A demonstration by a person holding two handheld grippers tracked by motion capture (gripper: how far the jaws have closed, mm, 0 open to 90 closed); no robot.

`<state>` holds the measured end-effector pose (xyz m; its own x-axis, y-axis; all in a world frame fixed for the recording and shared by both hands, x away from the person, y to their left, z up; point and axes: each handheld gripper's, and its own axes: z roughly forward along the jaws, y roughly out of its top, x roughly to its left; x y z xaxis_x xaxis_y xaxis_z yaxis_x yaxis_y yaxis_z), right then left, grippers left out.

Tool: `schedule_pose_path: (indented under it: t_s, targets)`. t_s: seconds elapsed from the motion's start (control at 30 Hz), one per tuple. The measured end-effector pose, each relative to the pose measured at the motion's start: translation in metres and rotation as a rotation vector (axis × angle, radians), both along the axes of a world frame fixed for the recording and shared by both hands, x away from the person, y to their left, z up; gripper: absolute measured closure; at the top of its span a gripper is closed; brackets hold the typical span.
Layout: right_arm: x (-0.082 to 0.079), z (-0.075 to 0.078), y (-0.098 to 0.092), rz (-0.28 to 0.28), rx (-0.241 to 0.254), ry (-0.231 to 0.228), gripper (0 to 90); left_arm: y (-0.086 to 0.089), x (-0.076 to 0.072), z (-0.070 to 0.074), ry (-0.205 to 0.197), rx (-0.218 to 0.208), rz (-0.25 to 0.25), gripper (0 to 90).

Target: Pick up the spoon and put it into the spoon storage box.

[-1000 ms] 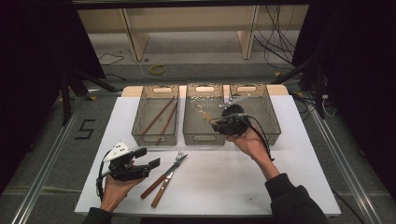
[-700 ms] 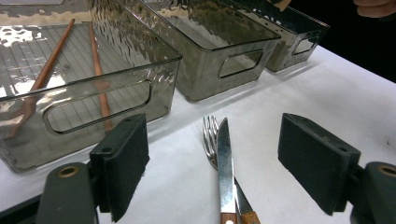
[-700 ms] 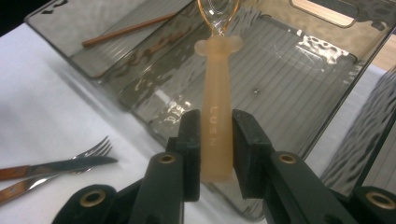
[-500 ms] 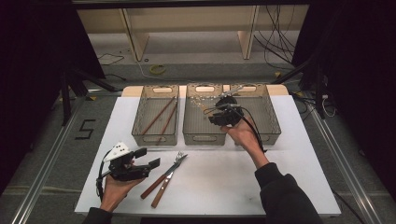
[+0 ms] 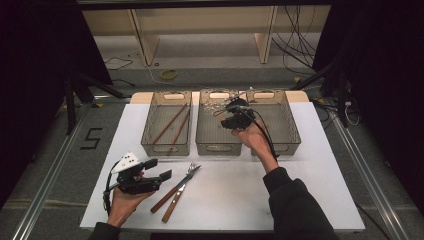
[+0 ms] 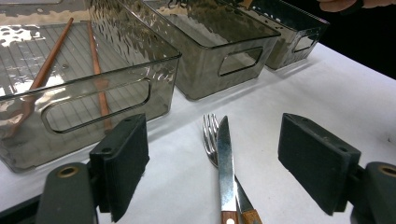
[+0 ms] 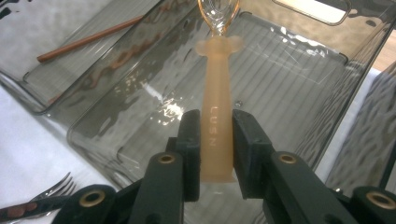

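Holding spoon [image 7: 216, 112] in right claw [image 7: 215, 154] over middle bin [image 7: 299, 70]

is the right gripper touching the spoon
Touching: in the right gripper view the right gripper has both pads pressed on the spoon handle.

I am counting three smoked-plastic bins [image 5: 166, 146] sitting in a row on the table. Two brown chopsticks [image 5: 170, 123] are lying in the left bin. One fork [image 6: 211, 135] and one knife [image 6: 225, 158] are lying on the white mat. I am holding one spoon [image 7: 217, 112] over the middle bin.
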<state>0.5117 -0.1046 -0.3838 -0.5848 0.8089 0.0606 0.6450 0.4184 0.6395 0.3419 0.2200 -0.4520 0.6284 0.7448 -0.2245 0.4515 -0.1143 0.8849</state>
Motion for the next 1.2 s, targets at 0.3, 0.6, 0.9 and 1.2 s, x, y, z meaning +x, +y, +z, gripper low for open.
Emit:
schedule_pose_path:
  t_s: [0.3,0.6,0.9,1.2]
  targets:
    - [0.007,-0.008,0.004,-0.004,-0.015,0.016,74.8,0.0,0.0,0.0,0.001,0.001,0.0,23.9]
    - [0.011,-0.014,0.006,-0.014,-0.011,0.036,74.2,-0.001,0.0,0.0,0.003,0.006,-0.002,23.8]
    - [0.014,-0.021,0.012,0.001,-0.002,0.071,54.5,-0.002,0.0,-0.001,0.016,0.013,-0.012,23.9]
    - [0.006,-0.008,0.0,0.033,0.065,0.044,34.5,-0.002,0.001,-0.001,0.026,0.027,-0.023,23.8]
